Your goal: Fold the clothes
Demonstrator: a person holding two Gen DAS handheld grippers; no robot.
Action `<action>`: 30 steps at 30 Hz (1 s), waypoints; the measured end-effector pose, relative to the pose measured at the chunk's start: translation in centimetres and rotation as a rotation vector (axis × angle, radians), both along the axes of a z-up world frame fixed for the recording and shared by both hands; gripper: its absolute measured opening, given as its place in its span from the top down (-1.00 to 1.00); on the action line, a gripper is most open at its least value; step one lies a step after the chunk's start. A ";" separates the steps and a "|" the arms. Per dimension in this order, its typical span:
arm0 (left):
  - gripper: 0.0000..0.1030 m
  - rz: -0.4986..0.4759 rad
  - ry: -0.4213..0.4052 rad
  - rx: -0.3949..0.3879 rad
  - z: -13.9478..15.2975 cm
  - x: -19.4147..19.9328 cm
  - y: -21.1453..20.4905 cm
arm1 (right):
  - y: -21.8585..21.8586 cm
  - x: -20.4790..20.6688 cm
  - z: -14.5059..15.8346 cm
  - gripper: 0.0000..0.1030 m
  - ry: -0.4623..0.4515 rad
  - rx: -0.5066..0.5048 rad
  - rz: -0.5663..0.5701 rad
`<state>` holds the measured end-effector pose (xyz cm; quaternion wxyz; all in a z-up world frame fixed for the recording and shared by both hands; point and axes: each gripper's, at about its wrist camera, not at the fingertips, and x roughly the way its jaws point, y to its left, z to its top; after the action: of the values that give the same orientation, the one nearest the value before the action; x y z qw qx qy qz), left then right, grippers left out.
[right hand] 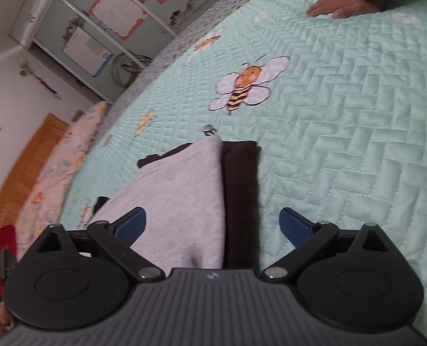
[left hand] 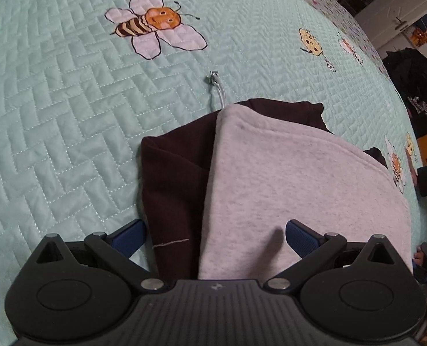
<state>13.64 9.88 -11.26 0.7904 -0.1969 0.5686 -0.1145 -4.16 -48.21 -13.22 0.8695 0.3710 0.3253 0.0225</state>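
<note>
The quilt (left hand: 69,121) covers the bed, with wide bare room left of and beyond the folded sweater (left hand: 285,178), which lies just ahead of both claws, grey lining up, dark edges exposed along its sides. A drawstring (left hand: 217,89) extends past its far edge. The left claw (left hand: 213,238) and right claw (right hand: 212,225) are spread wide, holding nothing.

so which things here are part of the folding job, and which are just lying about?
Part of the job:
- garment, dark with grey fleece lining
- its drawstring with metal tip
- left gripper, open
- right gripper, open

Lying about:
- bee-print quilt it lies on
- a person's hand resting on the quilt
- pillow at the quilt's edge
</note>
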 end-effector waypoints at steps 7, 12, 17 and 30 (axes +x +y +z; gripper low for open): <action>-0.99 0.097 0.016 -0.082 0.5 0.4 2.9 | -0.7 0.3 -1.2 -1.00 -0.024 0.084 0.047; -0.96 0.048 -0.103 0.142 3.4 -1.2 0.2 | 2.4 0.4 1.1 -0.99 -0.010 -0.160 0.094; -0.96 -0.147 -0.232 0.455 6.6 -3.5 -9.2 | 11.6 1.5 5.5 -1.00 0.027 -0.600 0.203; -0.99 -0.186 0.074 0.536 5.6 -4.1 -18.2 | 21.1 6.8 8.4 -1.00 0.398 -0.613 0.252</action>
<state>9.57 -8.37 -5.71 0.7792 0.0682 0.6226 -0.0247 2.64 -27.14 -4.80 0.8504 0.0482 0.5223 -0.0413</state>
